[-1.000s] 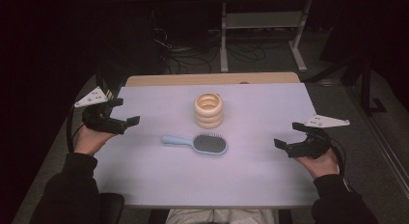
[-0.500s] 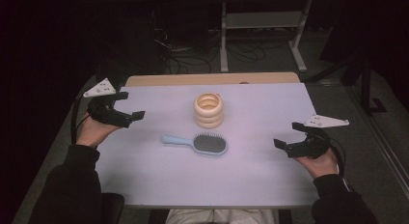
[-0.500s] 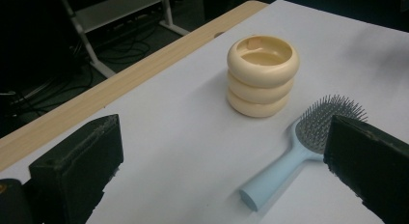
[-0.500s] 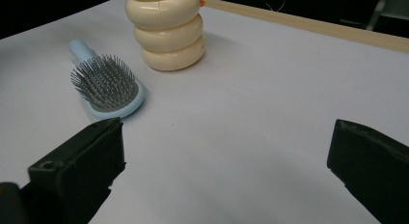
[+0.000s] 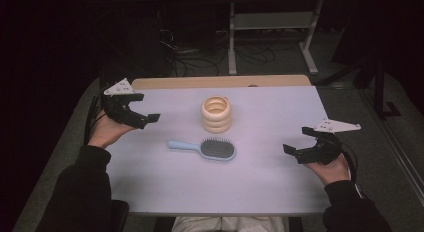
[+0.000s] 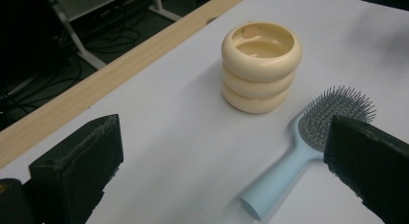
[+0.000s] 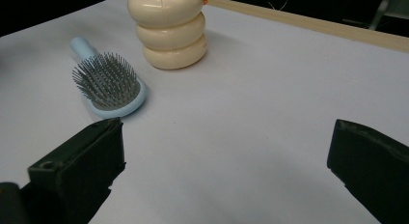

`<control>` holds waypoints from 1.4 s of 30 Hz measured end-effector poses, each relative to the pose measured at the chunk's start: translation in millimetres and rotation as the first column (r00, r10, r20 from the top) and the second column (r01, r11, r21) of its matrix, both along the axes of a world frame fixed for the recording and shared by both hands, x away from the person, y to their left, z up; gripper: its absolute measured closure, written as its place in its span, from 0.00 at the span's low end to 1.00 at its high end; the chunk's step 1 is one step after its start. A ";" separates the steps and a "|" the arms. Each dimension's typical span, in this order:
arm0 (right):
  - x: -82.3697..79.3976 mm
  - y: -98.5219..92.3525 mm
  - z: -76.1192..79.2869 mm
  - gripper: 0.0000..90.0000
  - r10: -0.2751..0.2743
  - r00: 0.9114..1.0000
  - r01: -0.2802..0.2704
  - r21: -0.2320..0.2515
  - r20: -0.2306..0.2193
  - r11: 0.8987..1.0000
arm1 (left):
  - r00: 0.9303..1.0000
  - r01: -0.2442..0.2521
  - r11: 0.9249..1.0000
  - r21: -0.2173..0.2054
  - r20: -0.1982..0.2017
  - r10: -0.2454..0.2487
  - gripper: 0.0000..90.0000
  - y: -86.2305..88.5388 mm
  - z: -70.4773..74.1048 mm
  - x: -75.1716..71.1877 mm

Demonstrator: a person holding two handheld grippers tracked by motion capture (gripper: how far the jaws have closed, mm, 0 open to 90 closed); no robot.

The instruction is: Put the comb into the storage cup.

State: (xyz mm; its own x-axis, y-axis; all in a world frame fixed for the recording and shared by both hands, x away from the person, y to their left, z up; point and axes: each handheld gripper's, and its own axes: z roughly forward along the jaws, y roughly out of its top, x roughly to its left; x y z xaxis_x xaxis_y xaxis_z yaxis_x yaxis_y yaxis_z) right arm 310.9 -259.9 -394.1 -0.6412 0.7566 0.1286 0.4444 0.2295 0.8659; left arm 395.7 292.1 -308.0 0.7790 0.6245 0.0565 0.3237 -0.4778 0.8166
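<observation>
A cream holder shaped like three stacked rings (image 5: 216, 114) (image 6: 261, 64) (image 7: 168, 30) stands upright mid-table. Just in front of it lies a light blue hairbrush (image 5: 205, 147) (image 6: 308, 142) (image 7: 107, 81), bristles up, handle pointing left. My left gripper (image 5: 145, 114) (image 6: 226, 180) hovers open above the table's left side, its jaws aimed at the holder and brush. My right gripper (image 5: 299, 143) (image 7: 226, 180) is open near the right edge, held low and facing left toward the brush head. Nothing sits between either pair of jaws.
The pale lilac tabletop (image 5: 270, 117) has a wooden strip (image 5: 220, 82) along its far edge. Beyond it, on the dark floor, stand a metal rack frame (image 5: 270, 37) and loose cables (image 5: 185, 62).
My left gripper has risen and shifted toward the far side and slightly inward. The right gripper, brush and holder have stayed put.
</observation>
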 end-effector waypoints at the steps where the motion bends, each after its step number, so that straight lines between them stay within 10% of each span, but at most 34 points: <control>1: 0.1 0.3 -0.1 0.00 0.002 1.000 -0.002 -0.001 0.000 1.000 | 1.000 0.003 1.000 0.001 -0.005 -0.003 0.00 -1.5 -1.4 1.5; 25: 1.5 3.9 -1.6 0.00 0.018 1.000 -0.018 -0.020 -0.007 1.000 | 0.997 0.036 0.999 0.039 -0.071 -0.033 0.00 -27.4 -31.0 25.5; 42: 1.6 4.6 -1.7 0.00 0.022 1.000 -0.023 -0.023 -0.007 0.999 | 0.986 0.122 0.986 0.110 -0.131 -0.107 0.41 -43.2 -53.4 35.6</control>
